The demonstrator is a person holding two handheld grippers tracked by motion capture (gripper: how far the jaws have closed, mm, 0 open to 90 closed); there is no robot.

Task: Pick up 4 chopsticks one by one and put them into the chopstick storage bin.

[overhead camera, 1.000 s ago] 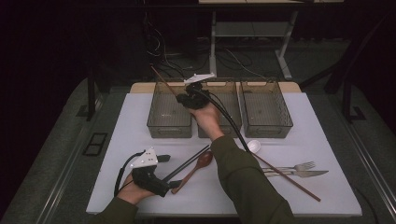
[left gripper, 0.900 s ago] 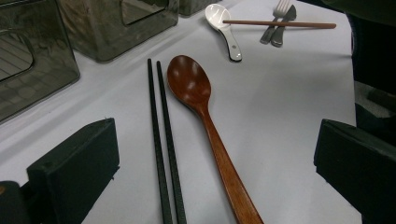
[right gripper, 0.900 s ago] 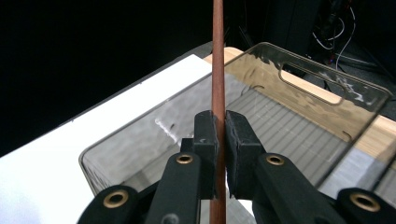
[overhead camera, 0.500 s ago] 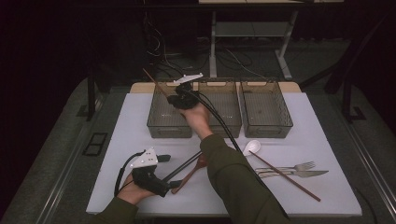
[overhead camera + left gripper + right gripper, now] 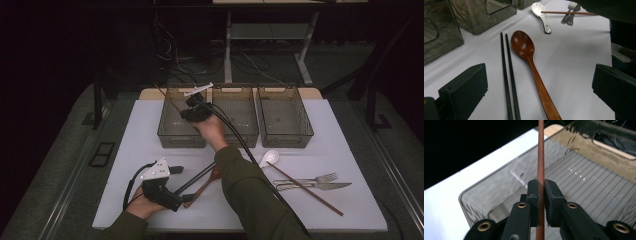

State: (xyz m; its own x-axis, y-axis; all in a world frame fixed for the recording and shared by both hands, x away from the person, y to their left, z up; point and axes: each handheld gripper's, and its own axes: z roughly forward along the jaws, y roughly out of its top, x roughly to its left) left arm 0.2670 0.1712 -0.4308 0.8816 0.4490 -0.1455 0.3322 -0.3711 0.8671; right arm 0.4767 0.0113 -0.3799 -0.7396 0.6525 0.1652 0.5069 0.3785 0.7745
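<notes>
Right gripper (image 5: 542, 192) pinches a brown chopstick (image 5: 540, 150) over the left bin (image 5: 167, 131), its long axis pointing up past the jaws; left gripper (image 5: 536, 82) rests spread.

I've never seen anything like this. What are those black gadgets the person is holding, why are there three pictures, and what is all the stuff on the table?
There is no robot here: a person holds a hand tool with two black fingers in each hand. One picture looks down from above the table; the other two come from small cameras riding on each tool.

From above, the right gripper reaches over the left-most of three clear smoky plastic bins. Its own camera shows the fingers shut on a thin reddish-brown wooden chopstick above that bin.

The left gripper rests low near the table's front, open. Just ahead of it lie a pair of black chopsticks and a brown wooden spoon.

Farther right on the white table lie a white ceramic spoon, another reddish-brown chopstick, a metal fork and a metal knife.
</notes>
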